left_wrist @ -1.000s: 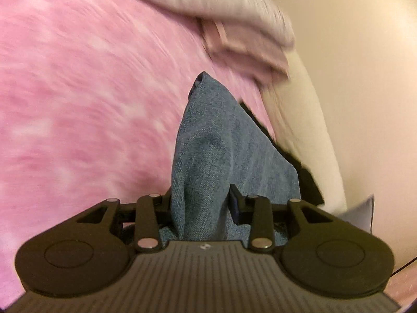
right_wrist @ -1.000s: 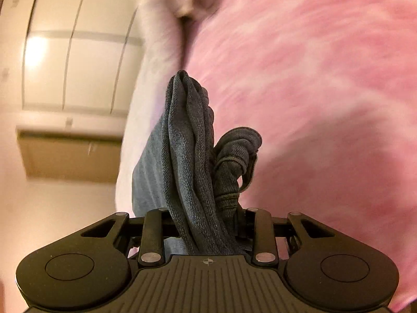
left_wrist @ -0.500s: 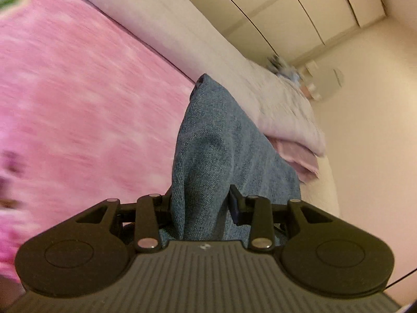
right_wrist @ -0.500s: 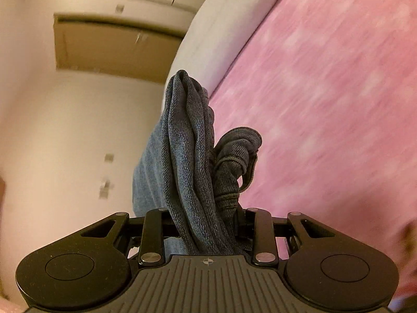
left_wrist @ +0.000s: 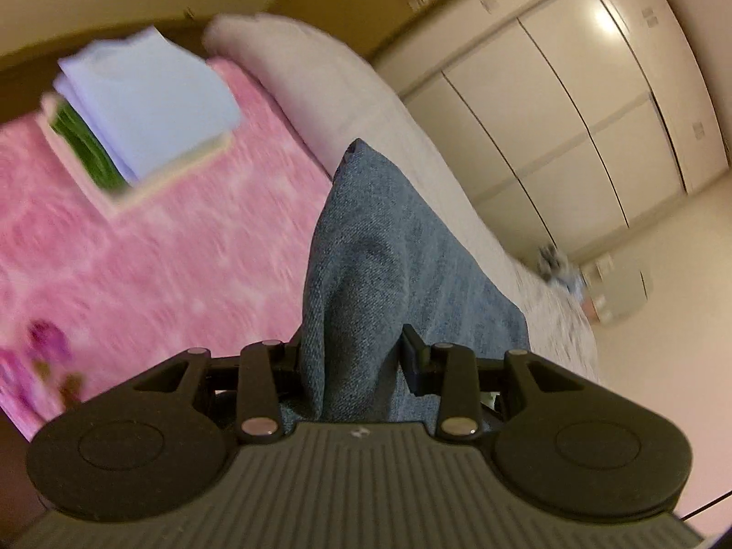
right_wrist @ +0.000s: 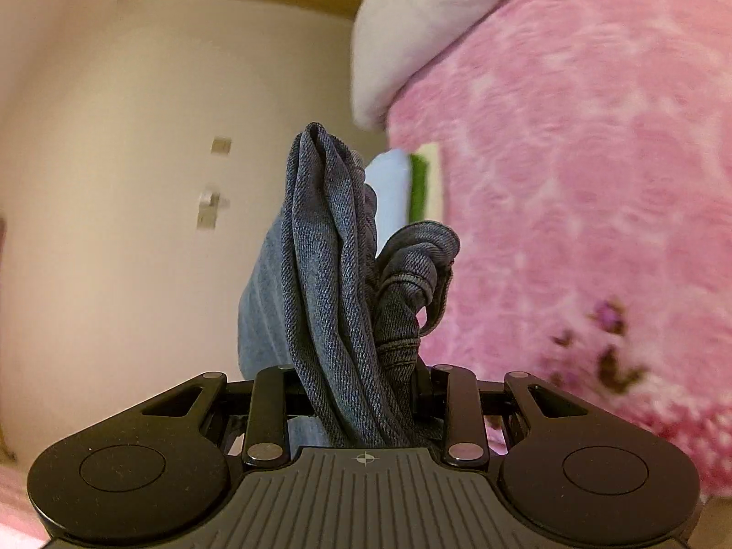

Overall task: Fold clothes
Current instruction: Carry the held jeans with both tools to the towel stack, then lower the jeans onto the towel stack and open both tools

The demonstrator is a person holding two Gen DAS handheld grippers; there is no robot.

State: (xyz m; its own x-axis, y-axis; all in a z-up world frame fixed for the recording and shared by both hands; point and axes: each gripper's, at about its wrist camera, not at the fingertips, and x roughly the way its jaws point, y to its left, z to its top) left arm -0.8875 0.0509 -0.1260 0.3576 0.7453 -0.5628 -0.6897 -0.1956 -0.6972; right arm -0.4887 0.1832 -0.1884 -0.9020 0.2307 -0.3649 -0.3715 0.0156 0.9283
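A fold of blue denim garment (left_wrist: 393, 274) is clamped in the left claw (left_wrist: 352, 357), the cloth filling the gap between the jaws and standing up ahead of them in a broad, smooth ridge. The same denim garment (right_wrist: 329, 265) is gripped by the right claw (right_wrist: 361, 384), where it is bunched into several thick, rope-like folds, with a hemmed edge curled over on the right side. Both claws are thus closed on cloth, each at a middling width set by the thickness of the fabric.

The garment is held up above a bed covered by a pink blanket (left_wrist: 151, 247), which is blurred in both views. In the left view a stack of folded clothes (left_wrist: 146, 110) is seen lying on the blanket: a pale blue piece on top, a green one below it, and a cream layer underneath. In the right view a slice of that stack (right_wrist: 402, 187) is glimpsed just behind the denim. A white pillow (left_wrist: 311, 78) is seen along the blanket's far edge, and a cream wardrobe (left_wrist: 572, 105) with tall doors fills the background on the right. Whether the hanging part of the denim touches the bed cannot be told.
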